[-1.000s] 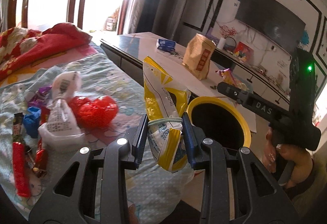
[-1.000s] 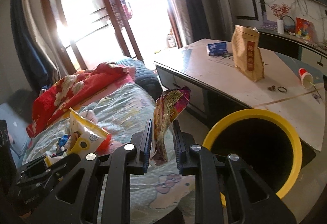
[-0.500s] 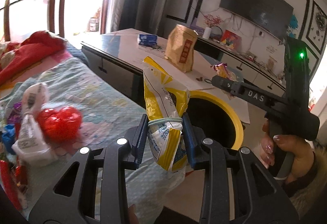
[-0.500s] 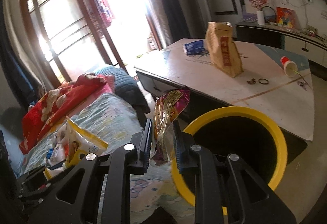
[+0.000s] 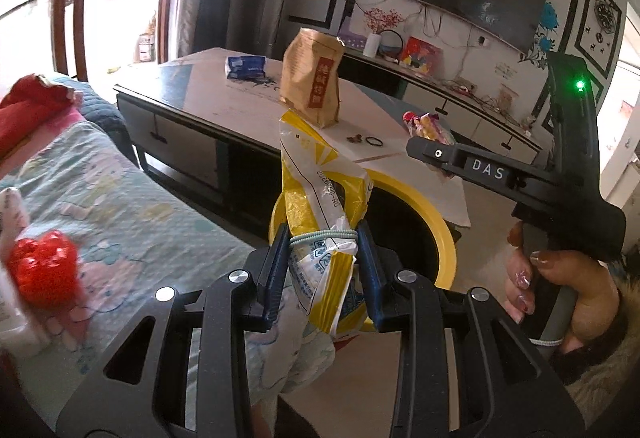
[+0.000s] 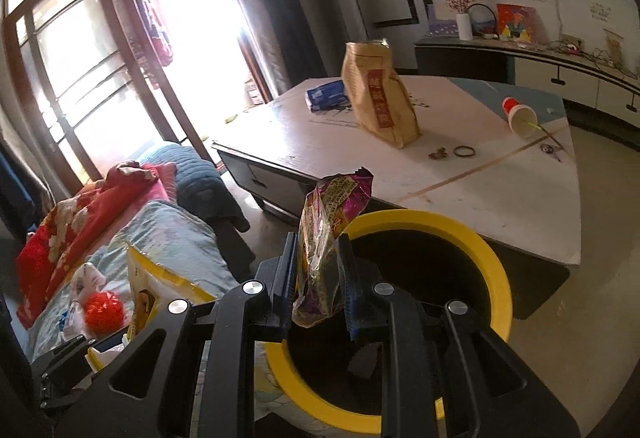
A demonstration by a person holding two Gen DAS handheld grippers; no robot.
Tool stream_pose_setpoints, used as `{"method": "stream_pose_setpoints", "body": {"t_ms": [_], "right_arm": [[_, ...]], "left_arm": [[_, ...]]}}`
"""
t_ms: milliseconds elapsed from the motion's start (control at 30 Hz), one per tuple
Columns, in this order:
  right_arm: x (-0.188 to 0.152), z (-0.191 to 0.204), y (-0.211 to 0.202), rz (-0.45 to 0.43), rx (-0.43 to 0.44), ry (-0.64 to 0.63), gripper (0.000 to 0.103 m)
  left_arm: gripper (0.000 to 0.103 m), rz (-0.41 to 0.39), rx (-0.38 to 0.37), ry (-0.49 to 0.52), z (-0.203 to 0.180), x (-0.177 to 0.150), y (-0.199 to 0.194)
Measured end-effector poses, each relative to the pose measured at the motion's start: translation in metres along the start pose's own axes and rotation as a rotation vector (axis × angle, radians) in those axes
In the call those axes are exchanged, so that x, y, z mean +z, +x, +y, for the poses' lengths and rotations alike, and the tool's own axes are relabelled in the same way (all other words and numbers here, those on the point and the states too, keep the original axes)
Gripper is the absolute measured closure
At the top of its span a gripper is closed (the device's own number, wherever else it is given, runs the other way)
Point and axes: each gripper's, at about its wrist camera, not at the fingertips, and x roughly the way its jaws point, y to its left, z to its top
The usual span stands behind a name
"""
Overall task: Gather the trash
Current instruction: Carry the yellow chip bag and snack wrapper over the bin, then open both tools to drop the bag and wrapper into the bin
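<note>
Wrappers [image 5: 320,222] [image 6: 328,238] held at yellow-rimmed bin [image 6: 472,238].

Daylight floods through the window [image 6: 132,50], blown out to white glare; the desk [image 6: 460,174] top reflects it. Fisheye curvature bends and darkens edges. The red ball [image 5: 42,274] appears motion-blurred.

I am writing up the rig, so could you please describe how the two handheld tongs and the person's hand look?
Both the left tongs and the right tongs have black angular frames with cut-outs, silver bolts and ribbed blue pads. In the left wrist view the right one bears white "DAS" lettering and a green light. The right hand has long polished nails and a fur-trimmed sleeve.
</note>
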Motion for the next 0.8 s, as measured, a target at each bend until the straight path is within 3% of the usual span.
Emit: {"method": "stream_pose_setpoints", "body": {"t_ms": [800], "right_arm": [[-0.015, -0.062, 0.033, 0.106, -0.043, 0.115, 0.081]], "left_arm": [[0.076, 0.172, -0.036, 0.01, -0.019, -0.01, 0.097]]}}
